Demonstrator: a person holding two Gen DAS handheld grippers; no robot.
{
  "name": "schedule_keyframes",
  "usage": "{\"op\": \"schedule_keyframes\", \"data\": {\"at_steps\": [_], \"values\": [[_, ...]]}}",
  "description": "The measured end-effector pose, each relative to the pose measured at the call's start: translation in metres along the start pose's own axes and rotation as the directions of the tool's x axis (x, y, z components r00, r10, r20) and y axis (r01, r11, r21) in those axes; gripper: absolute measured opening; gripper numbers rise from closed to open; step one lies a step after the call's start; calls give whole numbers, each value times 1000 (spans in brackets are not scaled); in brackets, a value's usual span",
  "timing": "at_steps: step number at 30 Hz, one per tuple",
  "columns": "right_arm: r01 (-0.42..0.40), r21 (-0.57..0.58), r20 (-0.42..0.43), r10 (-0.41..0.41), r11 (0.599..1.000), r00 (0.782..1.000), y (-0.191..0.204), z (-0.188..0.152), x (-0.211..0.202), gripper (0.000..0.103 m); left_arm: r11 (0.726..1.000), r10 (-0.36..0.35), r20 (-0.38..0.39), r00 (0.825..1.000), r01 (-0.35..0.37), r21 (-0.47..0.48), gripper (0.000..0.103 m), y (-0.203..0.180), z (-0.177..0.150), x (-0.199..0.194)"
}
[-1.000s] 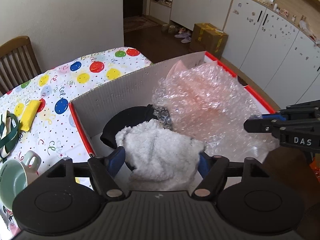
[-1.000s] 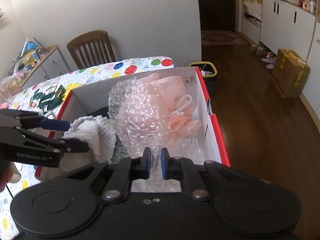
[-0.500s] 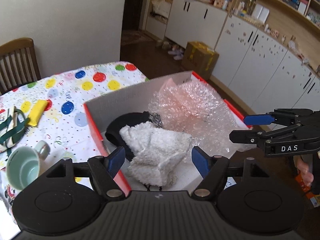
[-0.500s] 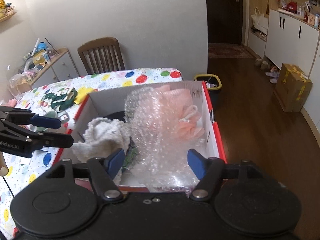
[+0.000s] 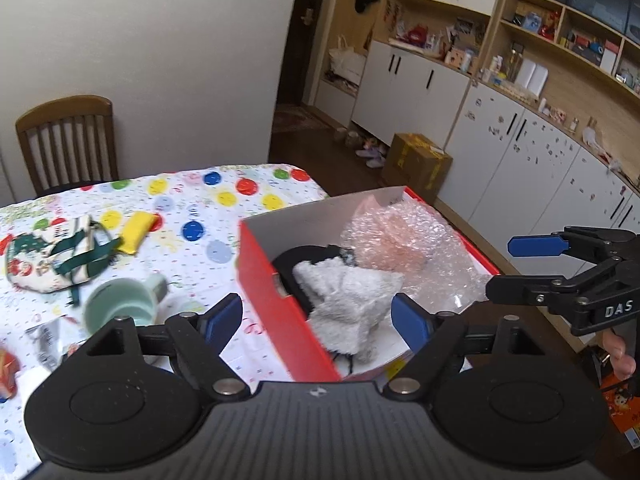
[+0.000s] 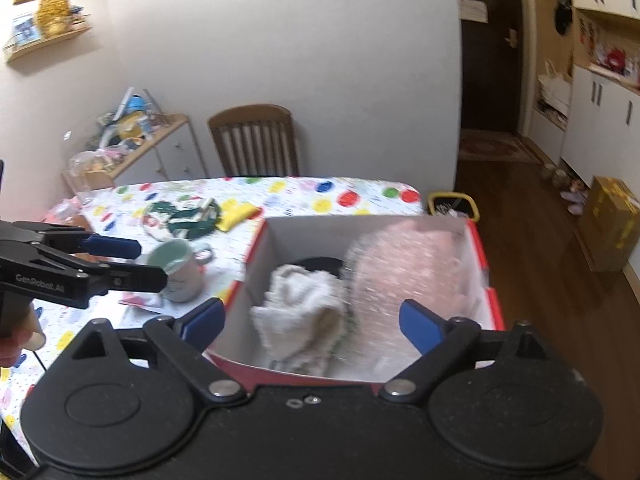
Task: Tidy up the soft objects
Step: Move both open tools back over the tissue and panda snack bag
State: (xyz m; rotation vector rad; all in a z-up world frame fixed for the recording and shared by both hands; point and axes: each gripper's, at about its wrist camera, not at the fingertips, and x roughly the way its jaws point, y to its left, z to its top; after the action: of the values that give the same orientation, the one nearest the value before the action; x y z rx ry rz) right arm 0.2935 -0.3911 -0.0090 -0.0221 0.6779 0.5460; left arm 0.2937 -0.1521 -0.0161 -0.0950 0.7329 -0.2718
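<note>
A red cardboard box [image 5: 280, 320] with white inner walls [image 6: 360, 236] stands on the dotted tablecloth. Inside it lie a white fluffy cloth [image 5: 352, 300] [image 6: 300, 304], crumpled bubble wrap [image 5: 416, 240] [image 6: 400, 272] over something pink, and a black item [image 5: 296, 260]. My left gripper [image 5: 316, 316] [image 6: 140, 262] hovers above the box's near-left corner, its jaws opening, nothing between them. My right gripper [image 6: 314, 320] [image 5: 516, 268] hangs above the box's near edge, jaws also opening and empty.
A mint mug [image 5: 120, 308] stands left of the box, with a yellow pouch [image 5: 138, 230] and a green-strapped bag [image 5: 52, 256] behind it. A wooden chair [image 5: 68, 140] is at the table's far side. A yellow-rimmed bin [image 6: 454, 206] stands beyond the table's right end.
Both grippers drew back and up from the box. The right gripper went from shut at the bubble wrap to wide open. The left gripper let go of the white cloth, which stays inside.
</note>
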Motion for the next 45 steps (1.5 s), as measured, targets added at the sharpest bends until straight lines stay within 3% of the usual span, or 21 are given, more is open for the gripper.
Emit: {"op": "schedule_keyframes", "data": {"at_steps": [9,12,21,26,31,41,45], "values": [[-82,-46,11,83,996,996,59,10,11,100,997,64,24,998,-63,-54,88,50,-20,-37],[-97,-60,1,98,993,995,78,12,21,101,994,86,21,996,-84,-68,100,69,-28,-45],[-141,-107,-38,138,984,990,130,11,46,101,979,142,41,989,-134,-151,101,132,-50,-60],[-164,-111,-68,157,980,985,154,13,67,100,966,229,40,973,-222,-132,101,160,-64,-60],[-181,-114,-97,170,977,981,177,17,90,100,961,240,31,970,-233,-150,101,189,-88,-60],[-235,-131,-184,209,963,960,236,15,154,94,937,328,-16,945,-327,-121,101,215,-136,-34],[-210,-91,-225,186,973,956,249,10,184,88,935,329,-29,944,-330,-131,101,221,-145,-24]]}}
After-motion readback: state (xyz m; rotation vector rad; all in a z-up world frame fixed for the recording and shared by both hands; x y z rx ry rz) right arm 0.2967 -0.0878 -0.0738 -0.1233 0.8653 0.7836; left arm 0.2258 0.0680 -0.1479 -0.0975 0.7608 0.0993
